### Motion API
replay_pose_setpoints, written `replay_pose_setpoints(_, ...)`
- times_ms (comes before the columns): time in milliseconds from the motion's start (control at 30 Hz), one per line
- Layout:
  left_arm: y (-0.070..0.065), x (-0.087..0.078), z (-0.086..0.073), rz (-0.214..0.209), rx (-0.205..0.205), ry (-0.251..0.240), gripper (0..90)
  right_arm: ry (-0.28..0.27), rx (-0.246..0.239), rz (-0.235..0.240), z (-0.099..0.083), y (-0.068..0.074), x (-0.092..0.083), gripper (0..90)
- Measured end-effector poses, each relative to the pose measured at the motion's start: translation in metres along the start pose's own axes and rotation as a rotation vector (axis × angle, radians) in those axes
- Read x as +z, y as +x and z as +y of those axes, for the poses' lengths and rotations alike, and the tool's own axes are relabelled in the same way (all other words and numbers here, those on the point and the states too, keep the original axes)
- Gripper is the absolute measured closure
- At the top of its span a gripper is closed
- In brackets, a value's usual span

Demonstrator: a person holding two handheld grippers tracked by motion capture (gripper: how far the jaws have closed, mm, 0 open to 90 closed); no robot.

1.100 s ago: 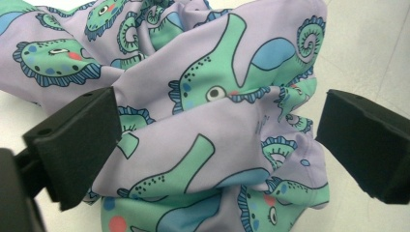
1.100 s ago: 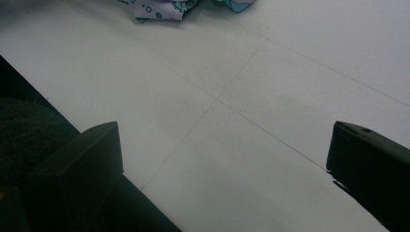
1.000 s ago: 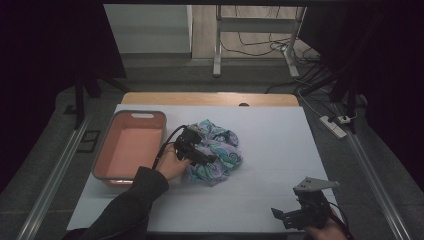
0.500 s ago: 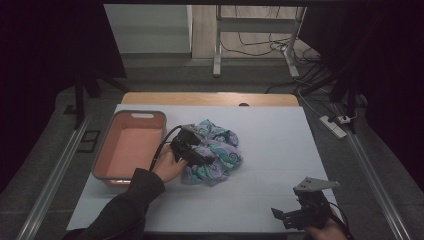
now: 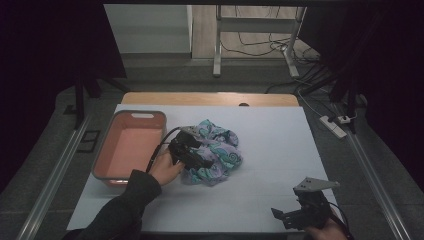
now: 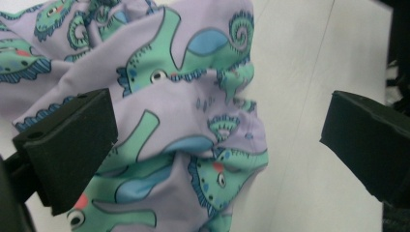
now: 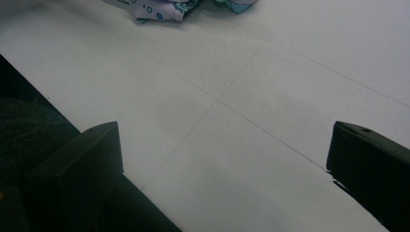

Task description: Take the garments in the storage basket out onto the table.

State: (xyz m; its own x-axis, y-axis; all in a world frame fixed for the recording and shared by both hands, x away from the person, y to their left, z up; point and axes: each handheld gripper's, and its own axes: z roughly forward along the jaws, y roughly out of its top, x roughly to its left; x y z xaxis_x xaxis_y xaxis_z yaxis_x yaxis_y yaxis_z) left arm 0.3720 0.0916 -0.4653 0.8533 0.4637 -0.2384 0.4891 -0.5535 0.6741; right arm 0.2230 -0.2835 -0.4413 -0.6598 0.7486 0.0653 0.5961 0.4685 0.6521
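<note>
A crumpled lilac cloth (image 5: 220,150) printed with green and blue sea creatures lies in a heap on the white table, just right of a pink tub. My left gripper (image 5: 196,156) hovers over the heap's left side. In the left gripper view its jaws stand wide apart, with the cloth (image 6: 193,121) spread between them and nothing pinched. My right gripper (image 5: 295,216) rests near the table's front edge at the right. It is open over bare table, and the cloth's edge (image 7: 159,9) shows far ahead.
A pink rectangular tub (image 5: 131,145) with a grey rim stands at the table's left, and I see nothing inside it. A wooden strip (image 5: 210,98) borders the table's far side. A power strip (image 5: 332,125) and cables lie on the floor to the right.
My left gripper has edged slightly right and toward the near side over the cloth heap. The right gripper has stayed put.
</note>
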Motion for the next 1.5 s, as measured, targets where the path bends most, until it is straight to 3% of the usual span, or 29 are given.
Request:
replay_pose_setpoints(600, -0.011, -0.013, -0.008, 0.007, 0.008, -0.025, 0.0, 0.0, -0.002, -0.001, 0.0, 0.0, -0.001, 0.0)
replay_pose_setpoints(1500, -0.019, -0.045, -0.034, 0.015, -0.056, -0.058, 0.0, 0.001, -0.002, 0.001, 0.0, 0.0, -0.001, 0.0)
